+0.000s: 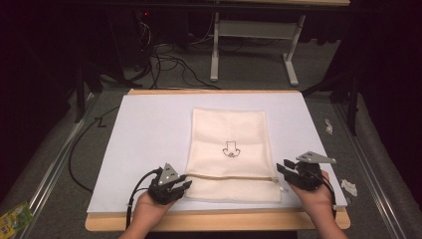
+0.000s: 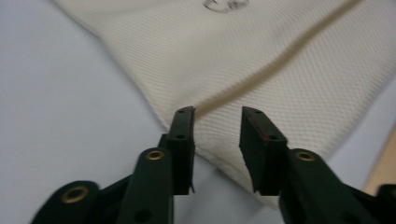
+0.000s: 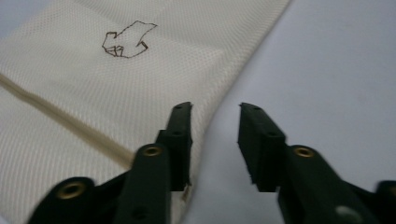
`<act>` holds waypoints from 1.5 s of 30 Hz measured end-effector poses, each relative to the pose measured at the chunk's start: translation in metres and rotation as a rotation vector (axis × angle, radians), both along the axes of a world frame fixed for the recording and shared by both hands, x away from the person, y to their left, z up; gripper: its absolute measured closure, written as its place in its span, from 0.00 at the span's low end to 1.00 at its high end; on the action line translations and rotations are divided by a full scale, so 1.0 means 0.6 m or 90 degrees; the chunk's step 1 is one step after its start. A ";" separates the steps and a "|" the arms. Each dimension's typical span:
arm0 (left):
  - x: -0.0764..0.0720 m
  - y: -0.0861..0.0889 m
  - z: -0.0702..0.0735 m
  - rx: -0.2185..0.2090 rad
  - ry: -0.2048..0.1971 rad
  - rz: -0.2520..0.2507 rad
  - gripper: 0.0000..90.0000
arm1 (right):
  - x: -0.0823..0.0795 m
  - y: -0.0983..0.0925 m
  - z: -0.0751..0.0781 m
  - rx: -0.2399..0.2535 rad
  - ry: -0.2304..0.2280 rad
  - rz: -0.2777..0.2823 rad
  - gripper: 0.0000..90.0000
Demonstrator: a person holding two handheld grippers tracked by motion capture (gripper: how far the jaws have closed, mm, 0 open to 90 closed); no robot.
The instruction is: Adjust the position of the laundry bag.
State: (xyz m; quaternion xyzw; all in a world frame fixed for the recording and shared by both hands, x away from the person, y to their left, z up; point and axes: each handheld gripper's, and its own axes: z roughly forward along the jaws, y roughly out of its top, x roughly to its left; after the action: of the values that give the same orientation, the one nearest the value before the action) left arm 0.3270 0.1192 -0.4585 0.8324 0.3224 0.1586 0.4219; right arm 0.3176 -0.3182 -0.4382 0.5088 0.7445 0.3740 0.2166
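Observation:
A cream cloth pouch (image 1: 229,134) lies flat on a white sheet (image 1: 149,134), with a small line drawing (image 1: 231,149) at its middle and a zipper (image 1: 231,177) running across near its front edge. My left gripper (image 1: 185,180) sits at the zipper's left end. In the left gripper view its jaws (image 2: 217,112) stand open over the pouch's edge (image 2: 187,46), with nothing pressed between them. My right gripper (image 1: 282,167) is at the zipper's right end, and its jaws (image 3: 215,106) are open astride the pouch's side edge (image 3: 93,93). The drawing (image 3: 128,39) lies beyond them.
The sheet covers a wooden tabletop (image 1: 214,220) whose front edge is just behind my hands. Cables (image 1: 164,62) and a table frame (image 1: 291,64) stand on the floor beyond. Crumpled paper scraps (image 1: 348,186) lie right of the table, a green packet (image 1: 15,214) left.

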 end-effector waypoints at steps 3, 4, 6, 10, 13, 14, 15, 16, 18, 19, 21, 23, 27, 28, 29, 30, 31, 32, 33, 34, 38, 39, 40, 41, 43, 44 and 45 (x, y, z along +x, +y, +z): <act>0.007 0.015 0.003 -0.012 -0.019 0.041 0.61 | -0.028 -0.026 -0.018 0.005 0.010 0.005 1.00; 0.011 0.023 0.003 -0.018 -0.020 0.064 0.61 | -0.028 -0.026 -0.018 0.005 0.010 0.005 1.00; 0.026 0.043 0.000 -0.022 -0.003 0.108 0.56 | -0.029 -0.034 -0.015 -0.009 0.017 0.014 1.00; 0.034 0.048 -0.005 -0.030 0.020 0.128 0.55 | -0.023 -0.022 -0.024 -0.009 0.035 0.033 1.00; 0.035 0.042 -0.008 -0.038 0.053 0.101 0.73 | -0.023 -0.005 -0.036 -0.032 0.060 0.043 1.00; 0.036 0.037 -0.011 -0.035 0.072 0.086 0.73 | -0.023 -0.005 -0.036 -0.032 0.060 0.043 1.00; 0.036 0.031 -0.014 -0.029 0.086 0.070 0.81 | -0.022 -0.002 -0.039 -0.032 0.065 0.044 1.00; 0.035 0.024 -0.017 -0.023 0.097 0.054 0.81 | -0.021 0.000 -0.040 -0.026 0.070 0.046 1.00; 0.030 0.009 -0.022 -0.006 0.105 0.024 0.84 | -0.022 0.009 -0.039 -0.010 0.075 0.057 1.00; 0.028 0.003 -0.023 0.002 0.104 0.015 0.84 | -0.025 0.019 -0.035 -0.005 0.068 0.070 1.00; 0.023 -0.010 -0.027 0.021 0.103 -0.002 0.85 | -0.030 0.048 -0.020 -0.021 0.040 0.113 1.00; 0.021 -0.015 -0.028 0.027 0.100 -0.005 0.86 | -0.031 0.056 -0.015 -0.028 0.029 0.120 1.00; 0.020 -0.011 -0.029 0.023 0.110 -0.026 0.91 | -0.029 0.051 -0.011 -0.025 0.019 0.103 1.00; 0.019 -0.013 -0.030 0.026 0.106 -0.031 0.95 | -0.028 0.042 -0.013 -0.026 0.018 0.088 1.00; 0.016 -0.014 -0.030 0.031 0.100 -0.036 0.99 | -0.027 0.027 -0.016 -0.026 0.021 0.066 1.00; 0.016 -0.016 -0.029 0.035 0.098 -0.038 0.99 | -0.027 0.027 -0.016 -0.026 0.021 0.066 1.00; 0.016 -0.017 -0.029 0.032 0.103 -0.043 1.00 | -0.023 0.010 -0.019 -0.028 0.019 0.040 1.00; 0.016 -0.017 -0.029 0.032 0.103 -0.043 1.00 | -0.023 0.010 -0.019 -0.028 0.019 0.040 1.00; 0.016 -0.018 -0.029 0.031 0.102 -0.044 1.00 | -0.020 0.002 -0.021 -0.022 0.022 0.029 1.00; 0.014 -0.019 -0.030 0.029 0.105 -0.051 1.00 | -0.015 -0.008 -0.025 -0.012 0.028 0.017 1.00; 0.010 -0.024 -0.029 0.033 0.101 -0.064 1.00 | -0.015 -0.009 -0.026 -0.023 0.027 0.016 1.00; 0.010 -0.025 -0.029 0.030 0.104 -0.067 1.00 | -0.015 -0.008 -0.026 -0.026 0.024 0.021 1.00; 0.010 -0.026 -0.029 0.030 0.105 -0.070 1.00 | -0.016 -0.008 -0.026 -0.024 0.026 0.022 1.00; 0.010 -0.027 -0.029 0.032 0.105 -0.073 1.00 | -0.017 -0.006 -0.027 -0.025 0.028 0.027 1.00; 0.010 -0.027 -0.027 0.034 0.104 -0.074 1.00 | -0.019 0.000 -0.027 -0.034 0.026 0.036 0.99; 0.011 -0.026 -0.026 0.030 0.104 -0.071 1.00 | -0.019 0.000 -0.027 -0.034 0.026 0.036 0.99; 0.011 -0.025 -0.025 0.027 0.100 -0.066 0.98 | -0.019 0.001 -0.028 -0.031 0.029 0.034 0.97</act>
State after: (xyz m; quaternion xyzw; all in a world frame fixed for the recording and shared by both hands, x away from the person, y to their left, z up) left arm 0.3337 0.1044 -0.4736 0.8664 0.3078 0.0778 0.3855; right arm 0.3065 -0.3175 -0.4548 0.4918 0.7714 0.3495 0.2023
